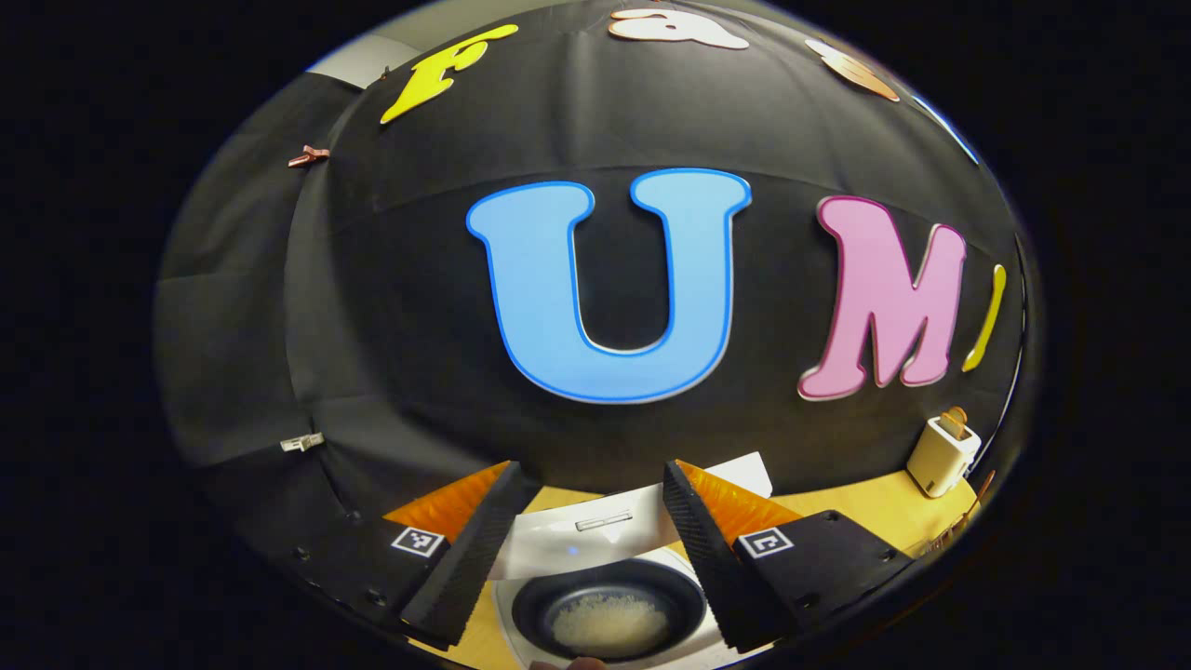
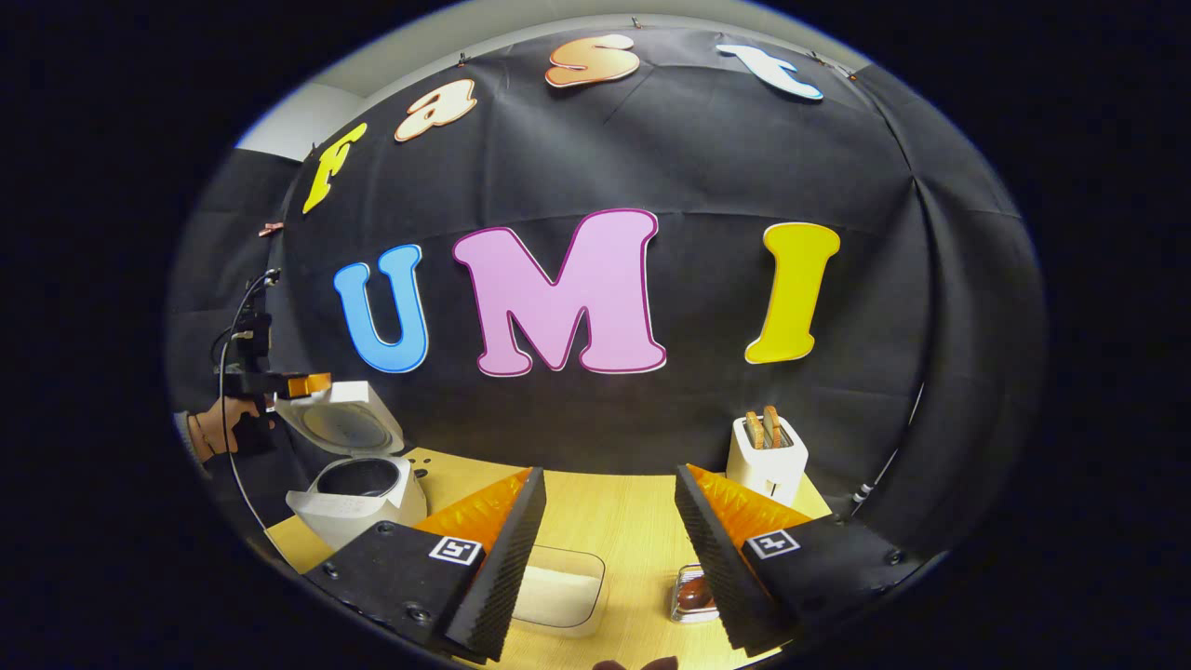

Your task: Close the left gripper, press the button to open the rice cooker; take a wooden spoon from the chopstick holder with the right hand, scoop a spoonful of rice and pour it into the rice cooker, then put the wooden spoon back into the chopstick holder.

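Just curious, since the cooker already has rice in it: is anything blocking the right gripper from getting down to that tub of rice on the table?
Nothing visible does. The right gripper is open, and the clear rice container lies on the wooden table just beyond its fingers, uncovered. The rice cooker, lid up, stands off to one side.

Left gripper view looks down, close above the open cooker [image 1: 609, 596]. Right gripper view faces the wall from farther back. Both share cooker [image 2: 358, 484] and toaster [image 2: 767, 456].

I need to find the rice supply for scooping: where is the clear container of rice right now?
In the right gripper view, the clear rice container sits on the wooden table, low between that gripper's open jaws, with the open rice cooker off to its left.
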`<state>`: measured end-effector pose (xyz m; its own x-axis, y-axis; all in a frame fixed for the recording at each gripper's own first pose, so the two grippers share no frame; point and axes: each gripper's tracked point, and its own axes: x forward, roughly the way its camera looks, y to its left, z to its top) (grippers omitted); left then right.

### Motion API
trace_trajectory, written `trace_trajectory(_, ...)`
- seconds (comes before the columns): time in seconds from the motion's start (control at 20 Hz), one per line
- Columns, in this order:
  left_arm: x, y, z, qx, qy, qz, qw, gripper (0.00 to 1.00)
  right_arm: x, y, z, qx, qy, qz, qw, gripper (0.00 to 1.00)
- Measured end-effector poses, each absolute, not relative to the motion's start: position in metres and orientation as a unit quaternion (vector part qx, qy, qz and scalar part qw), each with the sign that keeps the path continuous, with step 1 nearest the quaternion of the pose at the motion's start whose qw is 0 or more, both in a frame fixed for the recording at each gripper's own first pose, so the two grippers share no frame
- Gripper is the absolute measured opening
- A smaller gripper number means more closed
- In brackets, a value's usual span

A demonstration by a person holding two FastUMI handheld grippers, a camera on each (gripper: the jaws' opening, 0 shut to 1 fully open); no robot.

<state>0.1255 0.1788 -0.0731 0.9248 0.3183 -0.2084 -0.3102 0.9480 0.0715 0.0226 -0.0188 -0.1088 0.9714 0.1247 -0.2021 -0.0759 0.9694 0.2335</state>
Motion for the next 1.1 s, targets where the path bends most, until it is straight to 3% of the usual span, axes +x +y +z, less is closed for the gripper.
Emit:
trace_trajectory(0.55, 0.068, 0.140, -0.158, -0.013, 0.176, 0.155, 0.972, 0.98, 0.037, -0.019, -0.115, 0.122, 0.114, 0.058, 0.984, 0.87)
trace_trajectory(1.1, 0.056, 0.126, -0.227, -0.080, 0.264, 0.143, 0.951, 0.99, 0.038, -0.019, -0.116, 0.121, 0.115, 0.061, 0.984, 0.88)
